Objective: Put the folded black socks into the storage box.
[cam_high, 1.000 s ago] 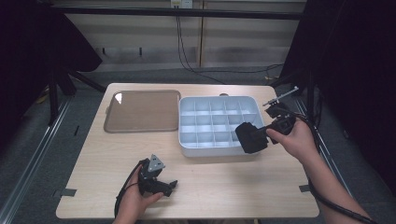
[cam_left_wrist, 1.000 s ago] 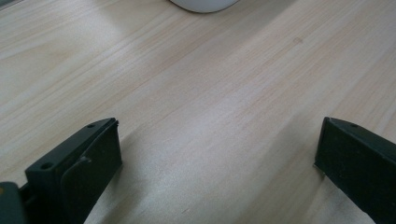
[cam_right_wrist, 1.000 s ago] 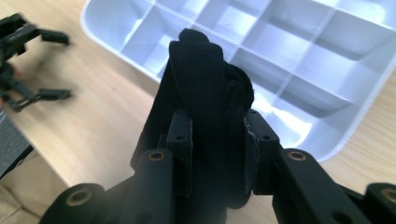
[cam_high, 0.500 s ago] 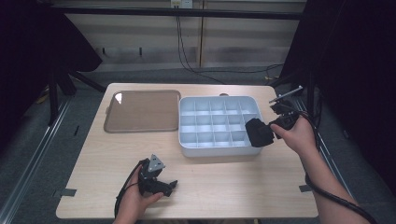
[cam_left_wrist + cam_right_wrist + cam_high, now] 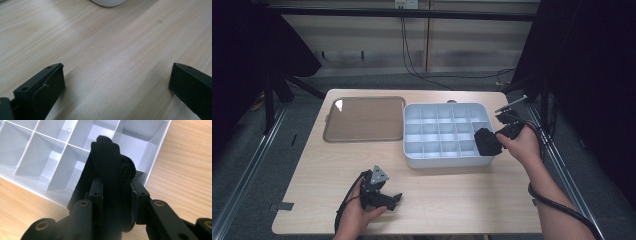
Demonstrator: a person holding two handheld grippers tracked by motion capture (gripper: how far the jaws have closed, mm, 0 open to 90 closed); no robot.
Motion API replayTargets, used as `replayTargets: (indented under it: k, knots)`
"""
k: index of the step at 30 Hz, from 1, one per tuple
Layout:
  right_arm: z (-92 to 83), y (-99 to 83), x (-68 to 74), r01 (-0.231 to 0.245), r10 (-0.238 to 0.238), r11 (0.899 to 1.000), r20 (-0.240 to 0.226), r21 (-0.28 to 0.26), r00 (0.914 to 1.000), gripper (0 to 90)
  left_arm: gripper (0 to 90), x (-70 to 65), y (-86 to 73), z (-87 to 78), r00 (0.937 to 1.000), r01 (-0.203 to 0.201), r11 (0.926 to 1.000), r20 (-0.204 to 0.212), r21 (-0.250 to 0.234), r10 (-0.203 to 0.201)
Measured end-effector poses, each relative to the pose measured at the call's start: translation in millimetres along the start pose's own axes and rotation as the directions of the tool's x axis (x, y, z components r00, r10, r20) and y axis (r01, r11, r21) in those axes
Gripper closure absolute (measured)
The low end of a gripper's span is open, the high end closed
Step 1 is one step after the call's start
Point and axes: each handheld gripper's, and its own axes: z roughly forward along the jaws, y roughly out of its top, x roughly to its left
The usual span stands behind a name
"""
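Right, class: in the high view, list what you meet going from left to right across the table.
Brown tray → left gripper resting on the table → white divided box → black cloth bundle → right gripper, shut on it.

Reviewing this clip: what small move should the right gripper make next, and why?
Probably lower the black rolled cloth into a compartment of the white divided tray near its right edge. The right gripper clamps it above those cells, which look unfilled.

The left tool, low in the frame, has wide-apart jaws; the right tool, at mid-right, is clamped.
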Motion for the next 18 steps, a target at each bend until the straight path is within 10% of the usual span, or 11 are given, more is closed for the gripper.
replayTargets:
  k: [18]
  knots:
    - [9.5, -0.8, 12.7, 0.046, -0.048, 0.999, 0.100, 0.021, 0.9939, 67.8, 0.0, -0.4, -0.1, 0.0, 1.0000, 0.001, 1.0000, -0.001, 0.000, -0.001]
